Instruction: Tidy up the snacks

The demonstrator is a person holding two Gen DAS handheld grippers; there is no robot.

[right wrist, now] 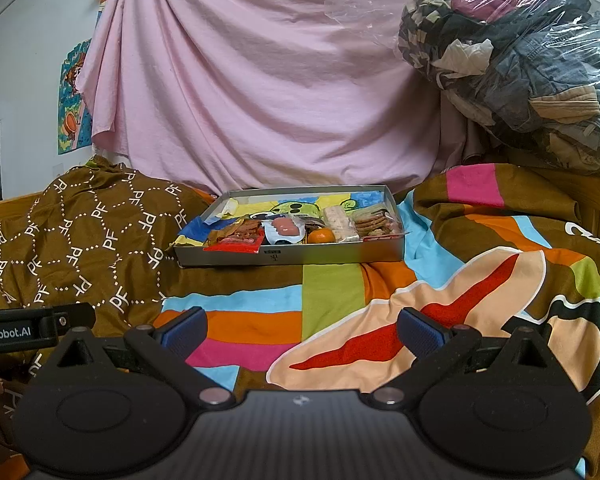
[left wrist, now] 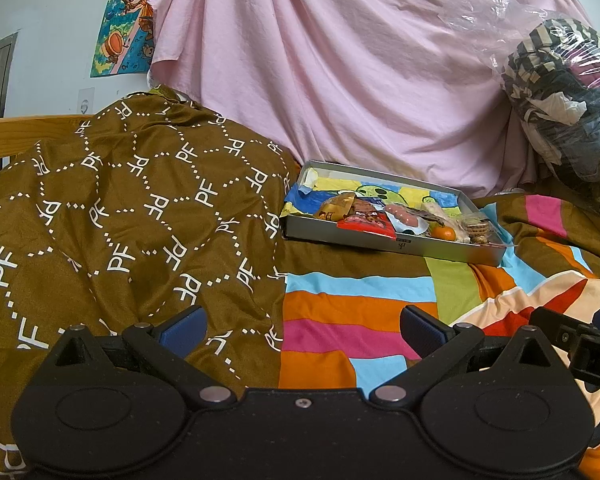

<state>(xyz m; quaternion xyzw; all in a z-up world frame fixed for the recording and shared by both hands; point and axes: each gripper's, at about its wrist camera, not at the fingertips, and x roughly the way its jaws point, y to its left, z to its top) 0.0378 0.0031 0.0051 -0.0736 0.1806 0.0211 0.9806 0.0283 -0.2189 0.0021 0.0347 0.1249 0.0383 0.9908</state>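
A shallow grey box [left wrist: 452,250] [right wrist: 340,254] lies on the striped bedspread ahead of both grippers. Along its near side lie a red packet [left wrist: 366,226] [right wrist: 234,245], a pink sausage pack [left wrist: 406,216] [right wrist: 283,227], a small orange [left wrist: 444,233] [right wrist: 322,236], a pale bar [right wrist: 340,222] and a pack of biscuits [left wrist: 476,230] [right wrist: 374,222]. My left gripper [left wrist: 302,330] is open and empty, well short of the box. My right gripper [right wrist: 302,332] is open and empty too, also short of it.
A brown patterned blanket [left wrist: 120,220] [right wrist: 80,240] is heaped to the left of the box. A pink sheet [left wrist: 340,80] [right wrist: 260,80] hangs behind. A clear bag of clothes [left wrist: 568,100] [right wrist: 520,60] sits at the back right.
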